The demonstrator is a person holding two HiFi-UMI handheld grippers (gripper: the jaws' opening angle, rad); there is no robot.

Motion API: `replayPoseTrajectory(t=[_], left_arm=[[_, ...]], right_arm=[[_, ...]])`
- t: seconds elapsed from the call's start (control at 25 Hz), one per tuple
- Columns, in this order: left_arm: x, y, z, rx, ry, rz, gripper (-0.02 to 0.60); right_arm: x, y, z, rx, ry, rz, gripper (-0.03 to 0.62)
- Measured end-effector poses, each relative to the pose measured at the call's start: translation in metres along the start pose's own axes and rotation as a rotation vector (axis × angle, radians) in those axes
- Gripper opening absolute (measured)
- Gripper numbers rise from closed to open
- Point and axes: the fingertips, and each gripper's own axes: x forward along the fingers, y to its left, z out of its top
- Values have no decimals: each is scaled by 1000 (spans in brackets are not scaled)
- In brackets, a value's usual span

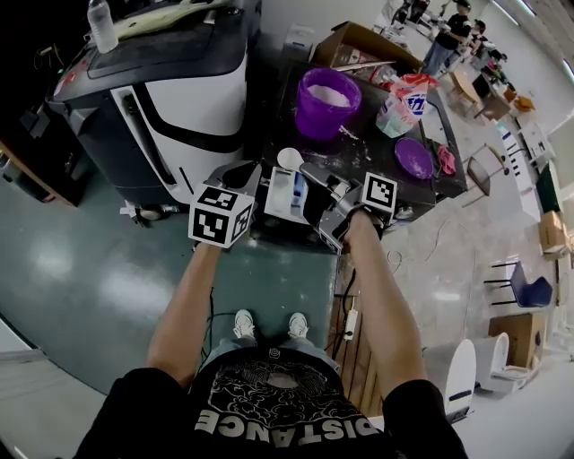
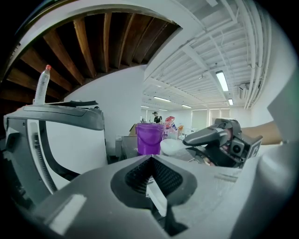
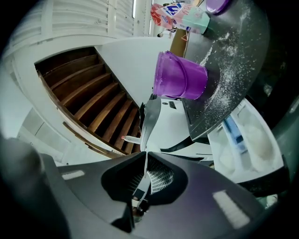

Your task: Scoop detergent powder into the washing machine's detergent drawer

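My right gripper [image 1: 316, 177] is shut on the thin handle of a white scoop [image 1: 290, 159], which runs edge-on up from the jaws [image 3: 149, 116]. The scoop's bowl [image 2: 172, 145] hovers just above the front edge of the dark washing machine top [image 1: 372, 152], beyond the pulled-out white detergent drawer [image 1: 289, 193] with its blue insert [image 3: 232, 132]. A purple bucket [image 1: 327, 100] with pale powder in it stands further back. My left gripper [image 1: 244, 172] hangs left of the drawer, jaws together with nothing in them [image 2: 150, 158].
A white and black machine [image 1: 170, 90] with a plastic bottle [image 1: 101, 24] on top stands at the left. Spilled powder dusts the dark top, where detergent bags [image 1: 404, 100] and a purple lid [image 1: 414, 158] lie. A cardboard box [image 1: 359, 43] sits behind. People stand far back right.
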Motion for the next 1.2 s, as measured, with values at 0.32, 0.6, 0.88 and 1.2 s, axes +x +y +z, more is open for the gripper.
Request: replayPoseTrajectory(t=[0.32,0.6,0.88,1.2], left_arm=[[7,-12,-13,-17,26,98,5],[12,-22,-31,-30,68,182,5],[8,-25,-48,-68,89,277,5],[4,-34,-55,-93,103,354,5]], right_arm=[[-12,-25,5,-53,135,-28,37],[-19,-55,7,-107,264,-75,37],[-18,-85,8,-217,375,-141,37],[-10,-97,1,-349,512,-172,37]])
